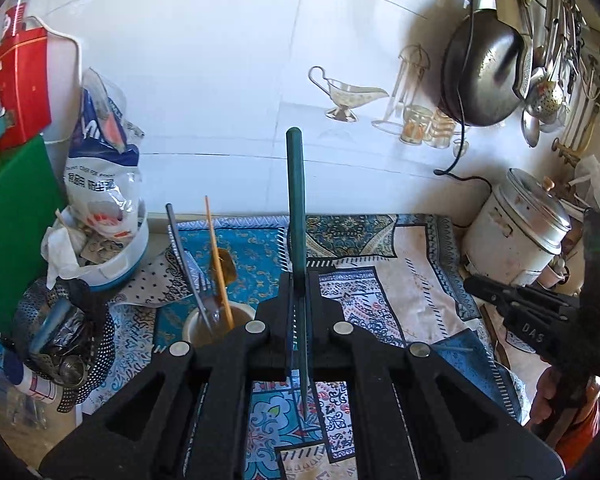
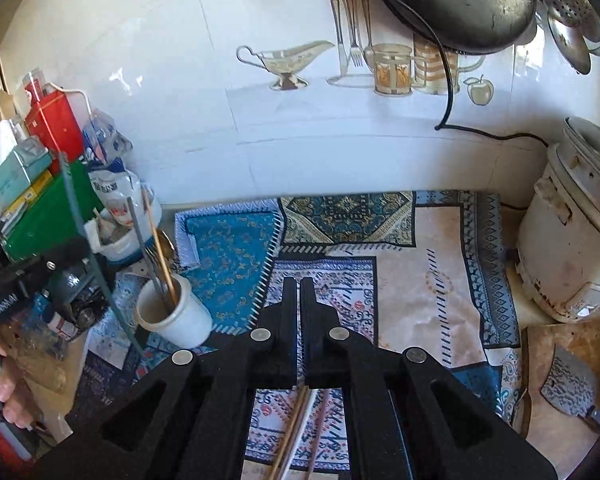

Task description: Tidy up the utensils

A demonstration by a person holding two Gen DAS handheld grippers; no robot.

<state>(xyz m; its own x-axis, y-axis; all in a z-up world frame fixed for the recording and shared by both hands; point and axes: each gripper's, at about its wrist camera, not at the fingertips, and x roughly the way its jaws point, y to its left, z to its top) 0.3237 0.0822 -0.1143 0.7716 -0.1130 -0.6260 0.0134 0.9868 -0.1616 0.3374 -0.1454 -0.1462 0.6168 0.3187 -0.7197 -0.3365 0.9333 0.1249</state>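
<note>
The left hand-held gripper (image 1: 299, 280) pinches a long dark-green utensil handle (image 1: 296, 200) upright — just right of the white ceramic cup (image 1: 198, 326); the right hand-held gripper (image 2: 299, 286) is pressed together above thin chopsticks (image 2: 296, 428) on the patterned surface (image 2: 420, 280).

White tiled wall (image 1: 220, 60) stood at twelve o'clock, sunlit, above a patterned blue cloth (image 2: 420, 280) covering the counter.

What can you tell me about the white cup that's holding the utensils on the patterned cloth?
The white cylindrical ceramic-looking cup stands upright on the blue patterned cloth, left of both grippers. Its inside looks stained brown. A grey metal fork stands in it tines up, beside a thin wooden-handled utensil; both lean on the rim. Neither gripper touches it. The left gripper is shut on a dark green stick-like handle nearby.
</note>
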